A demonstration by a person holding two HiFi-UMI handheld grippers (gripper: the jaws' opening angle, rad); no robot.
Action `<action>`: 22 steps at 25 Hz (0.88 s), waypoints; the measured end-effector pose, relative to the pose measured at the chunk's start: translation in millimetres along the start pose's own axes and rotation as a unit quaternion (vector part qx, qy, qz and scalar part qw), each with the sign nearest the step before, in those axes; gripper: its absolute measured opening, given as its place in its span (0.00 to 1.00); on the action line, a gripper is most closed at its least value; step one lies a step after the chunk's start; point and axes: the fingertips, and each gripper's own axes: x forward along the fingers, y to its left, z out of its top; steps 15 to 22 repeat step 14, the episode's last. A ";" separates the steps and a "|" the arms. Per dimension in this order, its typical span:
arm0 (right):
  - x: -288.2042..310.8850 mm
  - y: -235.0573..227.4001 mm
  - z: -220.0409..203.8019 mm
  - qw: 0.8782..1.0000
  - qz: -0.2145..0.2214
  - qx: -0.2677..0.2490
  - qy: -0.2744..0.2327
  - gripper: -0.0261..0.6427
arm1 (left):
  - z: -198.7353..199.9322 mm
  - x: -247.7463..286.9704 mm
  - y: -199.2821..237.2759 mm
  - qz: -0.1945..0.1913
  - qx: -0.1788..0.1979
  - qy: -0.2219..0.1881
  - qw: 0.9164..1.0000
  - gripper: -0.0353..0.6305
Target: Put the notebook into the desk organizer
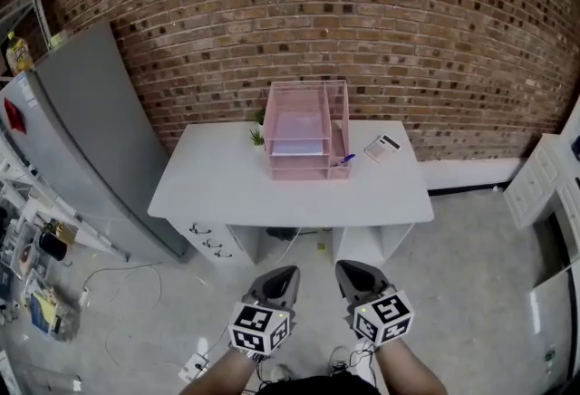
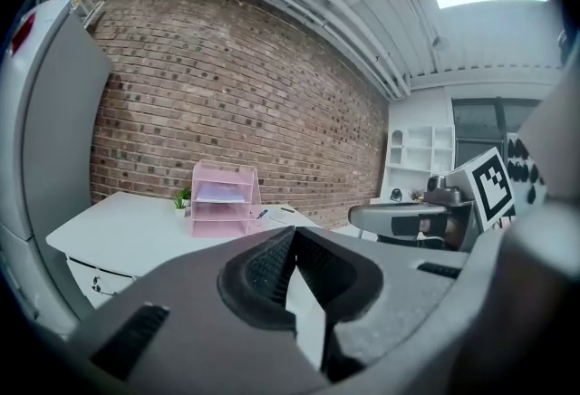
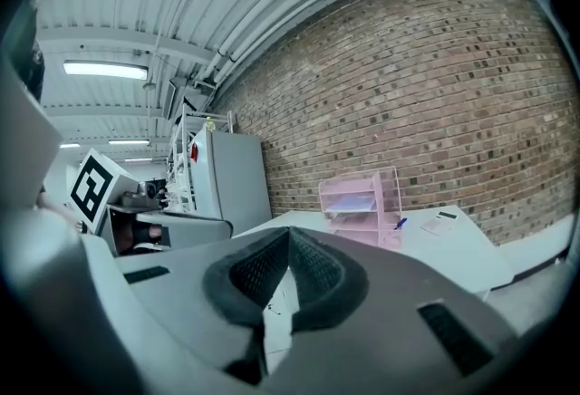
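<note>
left hand-held gripper (image 1: pixel 280 275): closed, nothing held | right hand-held gripper (image 1: pixel 352 270): closed, nothing held | notebook (image 1: pixel 381 149): laid on desk (image 1: pixel 217 178), right of organizer (image 1: pixel 337 123)

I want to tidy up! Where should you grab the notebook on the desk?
Probably its right edge, coming from the right. The notebook lies flat, so only a thin edge can be pinched, and the pink organizer and blue pen crowd its left.
</note>
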 end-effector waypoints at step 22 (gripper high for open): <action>-2.4 -8.5 4.8 1.000 0.004 0.003 0.000 0.04 | 5.6 4.9 -6.8 0.001 0.002 -0.003 1.000 0.06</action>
